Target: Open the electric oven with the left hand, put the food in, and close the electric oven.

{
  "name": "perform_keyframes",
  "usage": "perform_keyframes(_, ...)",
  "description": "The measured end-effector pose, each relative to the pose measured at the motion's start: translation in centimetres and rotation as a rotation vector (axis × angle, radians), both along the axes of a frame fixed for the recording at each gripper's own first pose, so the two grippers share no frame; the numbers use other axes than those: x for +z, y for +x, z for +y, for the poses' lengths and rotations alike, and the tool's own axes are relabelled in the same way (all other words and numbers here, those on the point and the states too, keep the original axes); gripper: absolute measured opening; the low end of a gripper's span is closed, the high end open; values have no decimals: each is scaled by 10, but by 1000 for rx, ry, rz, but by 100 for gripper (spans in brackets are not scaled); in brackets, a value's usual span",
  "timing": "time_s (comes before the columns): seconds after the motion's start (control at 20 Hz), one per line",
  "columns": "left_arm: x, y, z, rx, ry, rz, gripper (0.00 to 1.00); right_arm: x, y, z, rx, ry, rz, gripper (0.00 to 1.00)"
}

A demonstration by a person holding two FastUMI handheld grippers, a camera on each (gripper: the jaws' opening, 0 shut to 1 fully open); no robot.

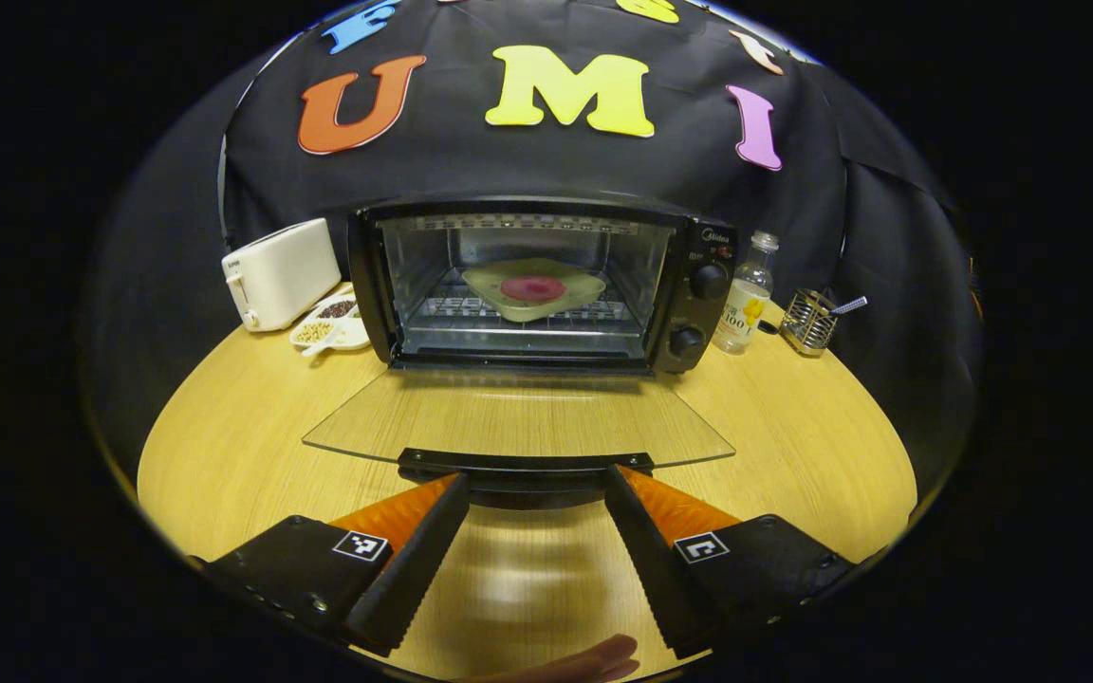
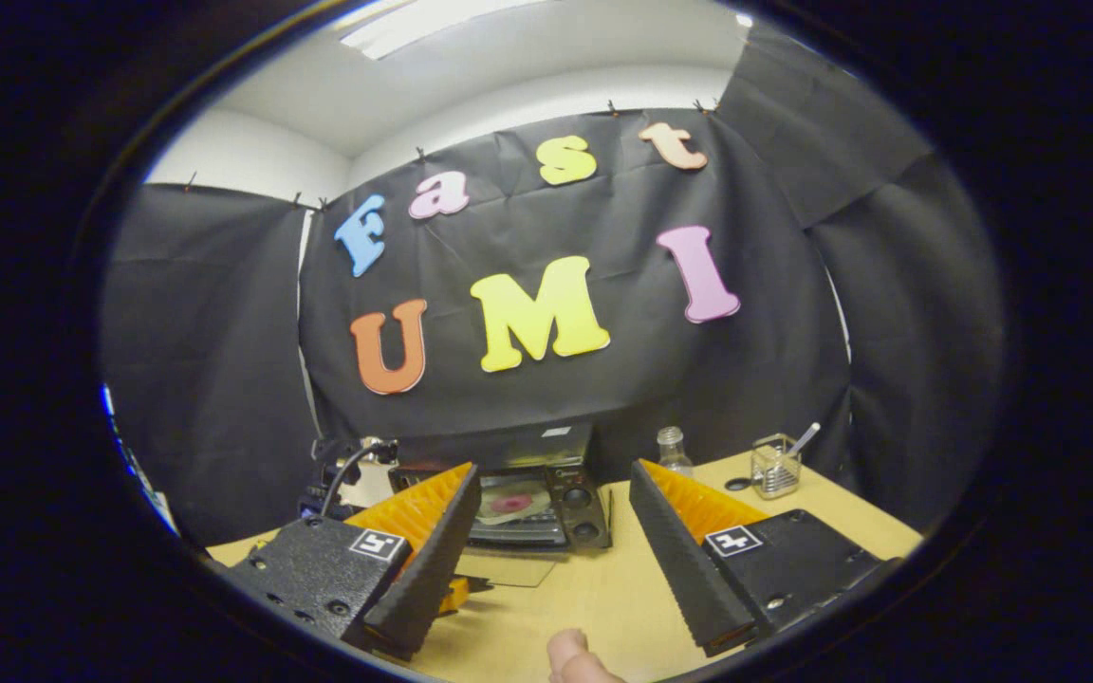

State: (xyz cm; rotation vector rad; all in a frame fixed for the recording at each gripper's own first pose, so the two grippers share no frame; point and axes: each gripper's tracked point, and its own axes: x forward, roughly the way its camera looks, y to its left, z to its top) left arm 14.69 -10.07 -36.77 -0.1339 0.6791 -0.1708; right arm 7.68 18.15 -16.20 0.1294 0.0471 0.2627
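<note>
Black electric oven (image 1: 546,285) is seen at the back of the round wooden table (image 1: 793,427), its glass door (image 1: 518,422) folded down flat. A pale green plate (image 1: 532,289) with a red disc of food is already set on the rack inside, so only closing appears left. The left gripper (image 1: 535,493) is held spread wide, empty, just before the door's dark handle (image 1: 526,463). The right gripper (image 2: 554,489) is raised farther back, also wide and empty.
</note>
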Motion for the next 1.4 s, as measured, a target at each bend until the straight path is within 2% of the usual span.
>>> perform_keyframes(0.2,29,23,10,21,3,-100,95,6,-7,-4,-31,-46,-20,94)
perform_keyframes(0.25,35,25,11,25,-2,-102,84,6,-8,-5,-36,-51,-22,94)
perform_keyframes(0.3,40,28,12,28,-7,-108,97,8,-10,-9,-44,-57,-23,100)
perform_keyframes(0.55,61,51,19,30,-39,-174,98,9,-19,-13,-59,-53,2,100)
perform_keyframes(0.6,66,56,19,33,-52,-184,98,12,-24,-14,-61,-47,7,94)
perform_keyframes(0.75,76,74,23,30,-72,-229,98,20,-38,-23,-80,-38,16,94)
perform_keyframes(1.0,99,112,29,35,-47,-316,98,38,-67,-47,-139,-44,-15,94)
perform_keyframes(1.1,117,107,31,52,-72,-351,95,51,-83,-51,-132,-37,-62,96)
perform_keyframes(1.25,145,63,42,83,-105,-388,94,55,-96,-61,-155,-58,-66,96)
perform_keyframes(1.4,181,9,64,113,-33,-459,94,61,-109,-74,-184,-80,-29,96)
